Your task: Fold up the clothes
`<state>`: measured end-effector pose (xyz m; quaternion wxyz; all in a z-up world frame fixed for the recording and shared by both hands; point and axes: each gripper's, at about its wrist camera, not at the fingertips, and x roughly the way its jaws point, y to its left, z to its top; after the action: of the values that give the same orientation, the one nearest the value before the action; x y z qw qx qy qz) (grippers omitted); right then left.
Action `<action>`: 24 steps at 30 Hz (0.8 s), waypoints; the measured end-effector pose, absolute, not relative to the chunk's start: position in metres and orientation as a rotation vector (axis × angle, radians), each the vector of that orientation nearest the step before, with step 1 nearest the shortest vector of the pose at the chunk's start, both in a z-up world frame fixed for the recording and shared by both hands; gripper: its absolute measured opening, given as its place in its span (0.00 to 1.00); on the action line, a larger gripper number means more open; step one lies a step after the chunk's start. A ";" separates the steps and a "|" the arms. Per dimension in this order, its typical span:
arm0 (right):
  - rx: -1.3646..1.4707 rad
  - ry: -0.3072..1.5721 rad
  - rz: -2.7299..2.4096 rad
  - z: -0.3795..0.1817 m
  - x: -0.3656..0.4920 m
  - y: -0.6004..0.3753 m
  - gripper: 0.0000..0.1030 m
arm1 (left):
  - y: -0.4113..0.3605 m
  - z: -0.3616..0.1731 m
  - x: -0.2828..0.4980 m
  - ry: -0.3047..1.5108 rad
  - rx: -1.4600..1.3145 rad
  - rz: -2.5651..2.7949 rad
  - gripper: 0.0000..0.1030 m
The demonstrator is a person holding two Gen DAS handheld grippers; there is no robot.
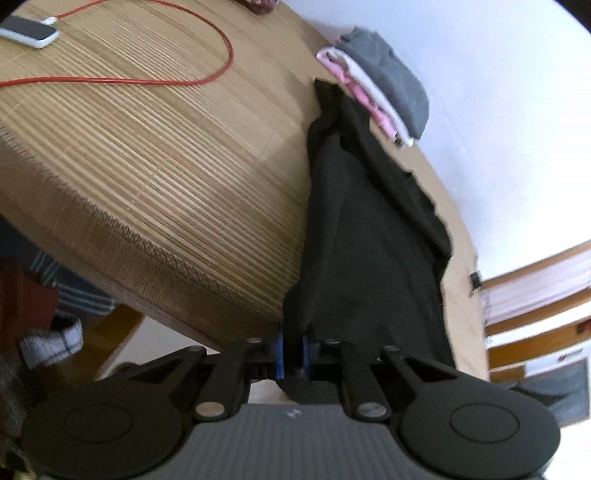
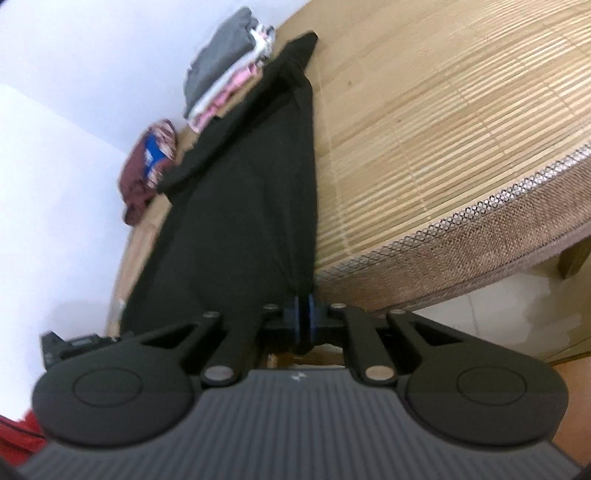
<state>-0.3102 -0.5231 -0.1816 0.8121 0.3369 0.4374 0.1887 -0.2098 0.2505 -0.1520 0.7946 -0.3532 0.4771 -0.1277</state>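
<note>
A black garment (image 1: 369,229) lies stretched out lengthwise on a bamboo mat (image 1: 147,166) over a bed. My left gripper (image 1: 291,354) is shut on the garment's near edge at the mat's border, with dark cloth pinched between its blue pads. In the right wrist view the same black garment (image 2: 251,192) runs away from me, and my right gripper (image 2: 303,317) is shut on another part of its near edge. A sleeve lies folded across the far half.
A folded stack of grey, white and pink clothes (image 1: 380,88) sits beside the garment's far end, by the white wall. A maroon crumpled garment (image 2: 147,170) lies further along the wall. A red cable (image 1: 155,79) and a white device (image 1: 29,31) rest on the mat.
</note>
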 end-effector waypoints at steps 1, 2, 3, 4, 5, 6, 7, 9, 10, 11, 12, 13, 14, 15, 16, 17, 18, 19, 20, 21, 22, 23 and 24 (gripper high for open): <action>0.739 0.911 0.411 -0.176 -0.315 -0.525 0.08 | 0.253 -0.146 -0.216 1.007 -0.783 -0.277 0.09; 0.755 0.880 0.418 -0.170 -0.321 -0.527 0.08 | 0.256 -0.140 -0.221 0.986 -0.817 -0.274 0.09; 0.765 0.849 0.430 -0.163 -0.327 -0.528 0.08 | 0.257 -0.133 -0.226 0.958 -0.854 -0.274 0.09; 0.770 0.824 0.442 -0.155 -0.332 -0.529 0.08 | 0.256 -0.126 -0.231 0.914 -0.898 -0.282 0.09; 0.778 0.798 0.457 -0.148 -0.336 -0.529 0.08 | 0.256 -0.118 -0.236 0.870 -0.941 -0.290 0.09; 0.794 0.773 0.475 -0.141 -0.341 -0.530 0.08 | 0.254 -0.110 -0.240 0.831 -0.977 -0.296 0.09; 0.815 0.752 0.488 -0.135 -0.344 -0.530 0.08 | 0.252 -0.101 -0.243 0.809 -0.995 -0.299 0.09; 0.870 0.712 0.508 -0.124 -0.351 -0.535 0.08 | 0.250 -0.086 -0.250 0.773 -1.029 -0.300 0.09; 0.903 0.693 0.514 -0.120 -0.354 -0.538 0.08 | 0.250 -0.081 -0.253 0.759 -1.056 -0.295 0.09; 0.937 0.674 0.520 -0.116 -0.357 -0.541 0.08 | 0.251 -0.077 -0.256 0.750 -1.086 -0.285 0.09; 0.968 0.652 0.520 -0.111 -0.360 -0.546 0.08 | 0.251 -0.074 -0.258 0.741 -1.116 -0.274 0.09; 0.989 0.631 0.517 -0.107 -0.363 -0.549 0.08 | 0.253 -0.071 -0.260 0.732 -1.142 -0.264 0.09; 1.007 0.608 0.513 -0.103 -0.365 -0.553 0.08 | 0.255 -0.070 -0.260 0.721 -1.157 -0.257 0.09; 1.013 0.580 0.505 -0.098 -0.367 -0.556 0.08 | 0.258 -0.069 -0.259 0.711 -1.172 -0.249 0.09; 1.021 0.551 0.497 -0.093 -0.369 -0.559 0.08 | 0.260 -0.068 -0.259 0.700 -1.188 -0.242 0.09; 1.033 0.523 0.486 -0.089 -0.368 -0.562 0.08 | 0.263 -0.067 -0.258 0.690 -1.203 -0.234 0.09; 1.052 0.499 0.475 -0.086 -0.364 -0.565 0.08 | 0.265 -0.066 -0.255 0.678 -1.218 -0.229 0.09; 1.079 0.484 0.473 -0.084 -0.357 -0.566 0.08 | 0.266 -0.065 -0.245 0.665 -1.233 -0.232 0.09; 1.104 0.469 0.474 -0.083 -0.350 -0.568 0.08 | 0.266 -0.063 -0.235 0.652 -1.248 -0.235 0.09; 1.117 0.455 0.476 -0.080 -0.338 -0.568 0.08 | 0.266 -0.062 -0.224 0.640 -1.258 -0.240 0.09; 1.109 0.444 0.471 -0.077 -0.323 -0.566 0.08 | 0.265 -0.059 -0.211 0.631 -1.250 -0.250 0.09; 1.102 0.432 0.466 -0.073 -0.309 -0.565 0.08 | 0.263 -0.056 -0.194 0.623 -1.233 -0.260 0.09; 1.097 0.421 0.461 -0.070 -0.293 -0.563 0.08 | 0.259 -0.053 -0.173 0.620 -1.213 -0.267 0.09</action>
<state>-0.2933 -0.5634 -0.0700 0.8074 0.5128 0.1967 0.2155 -0.1735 0.2591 -0.0525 0.7687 -0.5590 0.2856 -0.1232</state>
